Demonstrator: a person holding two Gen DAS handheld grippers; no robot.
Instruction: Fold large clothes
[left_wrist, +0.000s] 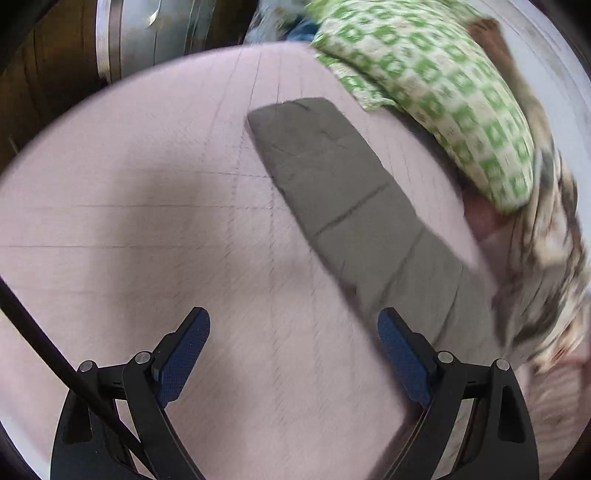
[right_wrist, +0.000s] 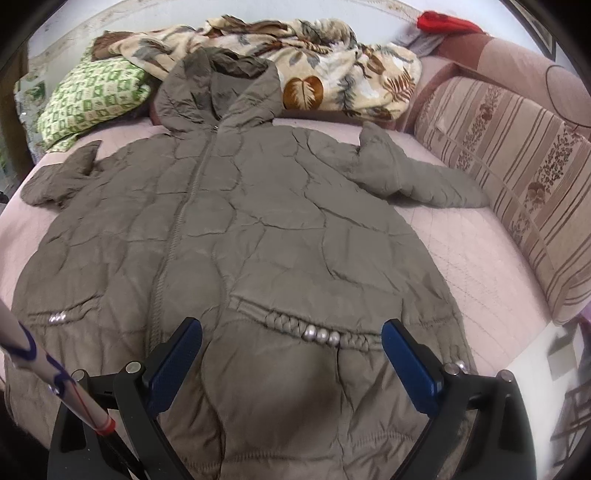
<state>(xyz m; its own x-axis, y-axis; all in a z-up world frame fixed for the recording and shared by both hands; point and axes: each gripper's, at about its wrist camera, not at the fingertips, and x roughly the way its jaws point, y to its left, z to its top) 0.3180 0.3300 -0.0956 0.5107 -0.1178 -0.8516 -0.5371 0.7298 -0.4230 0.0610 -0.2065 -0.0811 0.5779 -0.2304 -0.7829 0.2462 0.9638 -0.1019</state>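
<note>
Both grippers stand wide and hold nothing: the left gripper (left_wrist: 293, 332) hangs over bare pink bedcover (left_wrist: 147, 221), and the right gripper (right_wrist: 291, 345) hangs above the hem of the coat (right_wrist: 240, 229), its blue pads apart and clear of the fabric.

Ahead of the right gripper the olive quilted coat lies front-up, zip closed, spread flat across the bed (right_wrist: 461, 258). Its long axis runs straight away from that gripper, hem nearest and hood (right_wrist: 221, 77) farthest. I judge it has been laid out this way so the sides can be folded inward.

Beyond the hood sit a leaf-print blanket (right_wrist: 325, 62) and, off to the left, a green checked pillow (right_wrist: 88, 96), pushed back, probably to leave room. A striped cushion (right_wrist: 517, 177) lines the right side.

Each sleeve is stretched outward from the body. Ahead and to the right of the left gripper, the left sleeve (left_wrist: 343, 192) runs diagonally, cuff pointing away. This view is blurred, so whether the gripper is heading for it cannot be settled; folding that sleeve over seems the likely first step.
</note>
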